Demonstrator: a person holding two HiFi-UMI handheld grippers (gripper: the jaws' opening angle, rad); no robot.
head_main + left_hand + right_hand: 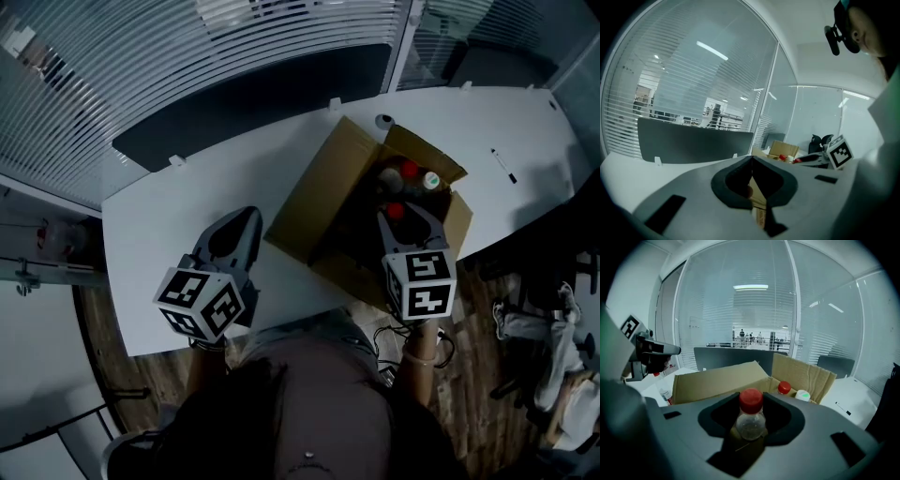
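An open cardboard box (319, 202) stands on the white table (159, 244). My right gripper (398, 217) hangs over the box's opening, shut on a clear bottle with a red cap (750, 416). Two more bottles stand inside the box beyond it, one red-capped (784, 387) and one white-capped (802, 394). My left gripper (251, 216) is over bare table just left of the box. Its jaws meet at the tips with nothing between them (751, 159). The box's side (783, 150) and the right gripper's marker cube (839, 152) show past it.
A dark panel (253, 94) runs along the table's far edge, with a glass wall and blinds behind it. A pen (503, 166) lies on the table at the far right. Behind the box sits a small round white object (384, 121). Cables and bags (553, 328) lie on the wooden floor.
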